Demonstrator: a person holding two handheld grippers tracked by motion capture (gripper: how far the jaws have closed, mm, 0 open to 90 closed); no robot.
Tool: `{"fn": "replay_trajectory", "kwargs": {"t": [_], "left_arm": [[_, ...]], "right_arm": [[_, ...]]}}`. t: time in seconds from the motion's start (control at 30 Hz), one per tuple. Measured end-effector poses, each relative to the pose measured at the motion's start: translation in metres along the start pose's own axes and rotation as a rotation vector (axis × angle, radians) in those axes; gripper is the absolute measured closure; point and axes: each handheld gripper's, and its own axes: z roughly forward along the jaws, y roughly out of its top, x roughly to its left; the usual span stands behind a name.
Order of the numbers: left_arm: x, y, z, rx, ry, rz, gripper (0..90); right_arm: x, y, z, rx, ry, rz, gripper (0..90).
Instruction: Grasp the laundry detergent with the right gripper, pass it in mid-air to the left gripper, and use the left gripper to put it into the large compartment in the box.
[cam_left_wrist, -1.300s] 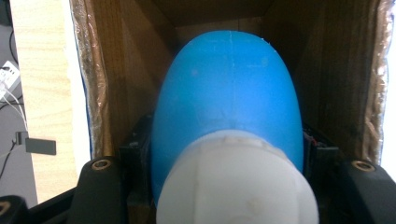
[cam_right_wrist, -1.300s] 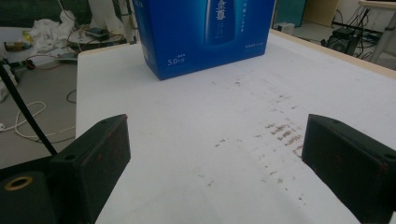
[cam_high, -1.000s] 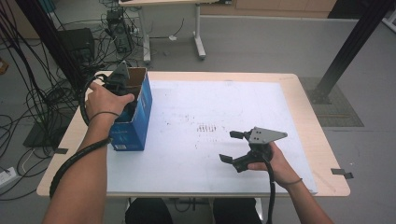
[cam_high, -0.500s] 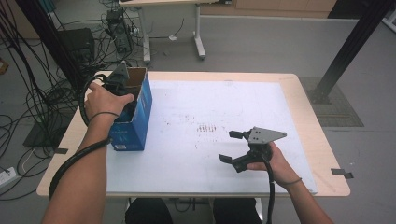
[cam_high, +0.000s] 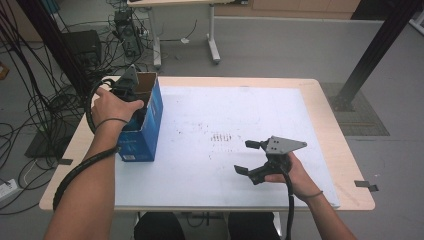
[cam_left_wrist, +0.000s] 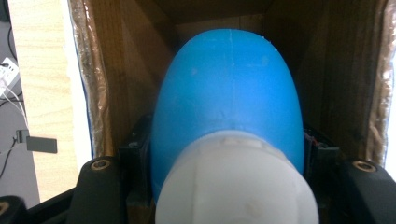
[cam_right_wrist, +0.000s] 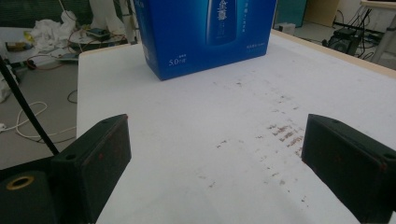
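Between my left fingers (cam_left_wrist: 224, 158) sits a blue bottle (cam_left_wrist: 229, 102) with a white cap (cam_left_wrist: 236, 186). They pinch it at the shoulder, one pad on each flank just above the cap, and the cap points back toward my hand. Bottle and fingers are down inside the open cardboard box (cam_high: 145, 120). Its brown inner walls (cam_left_wrist: 126, 79) stand close on both sides of the fingers, and the bottle's rounded end points toward the box's far wall.

Out on the desk (cam_high: 210, 120), my right fingers (cam_high: 247, 157) are spread wide and hold nothing. They hover low over the white sheet, pointing toward the blue box (cam_right_wrist: 205, 32), which stands well ahead of them, with some brownish smudges (cam_right_wrist: 280, 130) on the sheet between.

What worries me is the tight fit. The bottle is smooth and swells past where I grip it, so it could slide through the pads or swing on them if it drags on the cardboard. The walls leave little room beside the fingers, so a crooked pull could catch a flap or the rim. Nothing is steadying the box, as my right fingers are well apart from it, so it might lift with the bottle or tip over toward the desk's edge.
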Motion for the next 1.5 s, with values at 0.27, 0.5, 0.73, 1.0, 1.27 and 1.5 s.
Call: {"fn": "replay_trajectory", "kwargs": {"t": [0.27,0.5,0.73,1.0,1.27,1.5], "left_arm": [[0.002,0.000,0.002,0.003,-0.004,-0.006,33.5],[0.003,0.001,-0.002,-0.001,-0.005,-0.009,32.6],[0.004,0.003,-0.014,-0.002,0.000,-0.010,32.4],[0.008,0.004,-0.031,-0.004,-0.018,-0.015,32.1],[0.004,0.001,-0.065,-0.039,-0.020,0.005,31.5],[-0.004,-0.001,-0.088,-0.071,-0.042,0.044,25.8]], "right_arm": [[-0.001,-0.001,-0.001,-0.001,-0.001,0.001,8.2],[-0.001,-0.001,-0.001,0.000,-0.002,0.002,8.2],[-0.001,-0.001,0.000,0.001,-0.002,0.004,8.2],[0.000,0.000,0.000,-0.002,0.000,-0.002,8.3],[0.000,0.002,0.001,-0.002,0.002,-0.008,8.3],[0.000,0.005,0.000,-0.002,0.005,-0.004,8.2]]}}
